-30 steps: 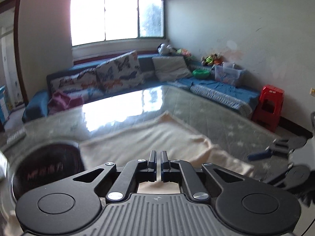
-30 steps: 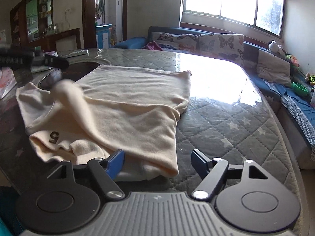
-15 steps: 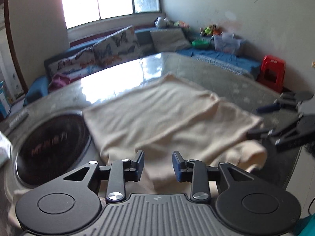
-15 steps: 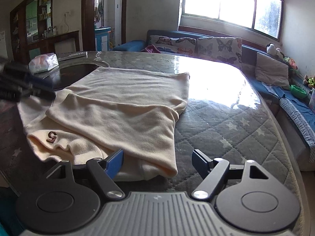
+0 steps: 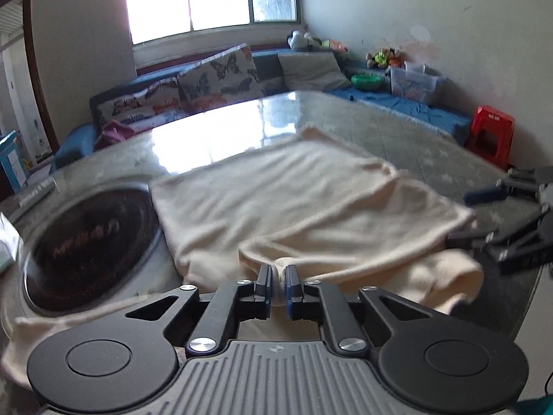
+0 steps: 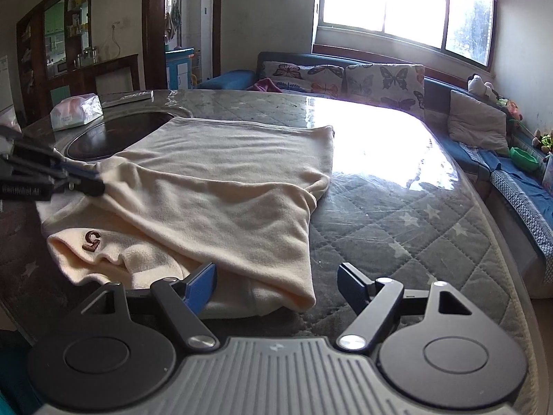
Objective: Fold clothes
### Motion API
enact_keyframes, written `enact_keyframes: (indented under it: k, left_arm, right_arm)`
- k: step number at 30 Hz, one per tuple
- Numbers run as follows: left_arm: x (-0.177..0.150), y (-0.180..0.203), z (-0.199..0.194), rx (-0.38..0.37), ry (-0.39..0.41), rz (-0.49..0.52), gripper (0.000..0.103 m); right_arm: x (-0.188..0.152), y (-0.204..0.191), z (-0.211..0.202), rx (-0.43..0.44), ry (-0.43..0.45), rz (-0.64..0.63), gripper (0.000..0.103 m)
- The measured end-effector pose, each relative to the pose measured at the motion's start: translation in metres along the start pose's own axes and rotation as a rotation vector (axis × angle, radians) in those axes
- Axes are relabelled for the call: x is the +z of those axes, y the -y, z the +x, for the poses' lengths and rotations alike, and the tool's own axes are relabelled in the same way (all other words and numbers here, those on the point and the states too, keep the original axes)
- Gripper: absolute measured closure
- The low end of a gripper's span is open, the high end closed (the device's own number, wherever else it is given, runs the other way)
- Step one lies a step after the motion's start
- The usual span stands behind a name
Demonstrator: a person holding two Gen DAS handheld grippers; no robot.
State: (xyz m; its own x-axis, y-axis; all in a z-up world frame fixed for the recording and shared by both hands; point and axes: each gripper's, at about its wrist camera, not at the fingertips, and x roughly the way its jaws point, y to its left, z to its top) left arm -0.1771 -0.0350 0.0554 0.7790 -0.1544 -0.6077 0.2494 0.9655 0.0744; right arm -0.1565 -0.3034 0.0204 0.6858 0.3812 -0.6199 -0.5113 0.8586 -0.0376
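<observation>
Cloth pinched in left tool [image 5: 277, 285]: its jaws are closing on a raised fold of the cream garment [image 5: 293, 204], fabric squeezed between the pads. Right tool [image 6: 276, 282] stands wide, jaws open, with the garment's near corner lying between them, pads not pressing on it. Garment lies partly folded on the quilted grey counter [image 6: 414, 228], one layer doubled over another, a brown "5" [image 6: 91, 240] showing at the near left edge. Dark round inset [image 5: 86, 242] just beside the garment. Tissue pack [image 6: 74, 112] beyond. Sofa with butterfly cushions [image 6: 345, 81] under the window [image 6: 397, 3], far side.
</observation>
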Motion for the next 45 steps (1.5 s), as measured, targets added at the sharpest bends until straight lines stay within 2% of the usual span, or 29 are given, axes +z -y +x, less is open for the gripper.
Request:
enact_keyframes:
  k: [4, 10, 12, 15, 19, 22, 29, 38, 42, 45]
  left_arm:
    - [0.046, 0.002, -0.019, -0.022, 0.097, 0.002, 0.095]
    - [0.109, 0.024, -0.034, -0.068, 0.212, 0.099, 0.095]
    - [0.124, 0.034, -0.034, -0.083, 0.235, 0.128, 0.095]
    - [0.141, 0.045, -0.035, -0.087, 0.264, 0.161, 0.095]
    - [0.149, 0.047, -0.040, -0.089, 0.296, 0.175, 0.095]
    - [0.143, 0.042, -0.040, -0.082, 0.296, 0.172, 0.095]
    - [0.104, 0.024, -0.031, -0.081, 0.228, 0.127, 0.095]
    - [0.027, 0.004, -0.008, -0.053, 0.065, 0.051, 0.095]
    - [0.008, -0.003, -0.004, -0.050, 0.021, 0.014, 0.095]
    - [0.004, -0.003, -0.008, -0.045, 0.020, -0.005, 0.095]
  right_arm:
    - [0.001, -0.004, 0.000, 0.001, 0.012, -0.013, 0.020]
    - [0.006, -0.003, 0.005, -0.009, 0.041, 0.012, 0.018]
    - [0.009, -0.002, 0.007, -0.016, 0.060, 0.036, 0.018]
    - [0.014, -0.001, 0.014, -0.074, 0.077, 0.050, 0.018]
    - [0.014, 0.003, 0.015, -0.112, 0.076, 0.038, 0.018]
    - [0.010, 0.011, 0.011, -0.152, 0.070, 0.021, 0.017]
    - [0.000, 0.024, 0.007, -0.213, 0.054, 0.007, 0.012]
    - [-0.006, 0.044, 0.003, -0.189, 0.041, 0.061, 0.005]
    - [-0.011, 0.047, -0.001, -0.172, 0.029, 0.055, 0.004]
    - [-0.013, 0.045, -0.007, -0.162, 0.016, 0.020, 0.004]
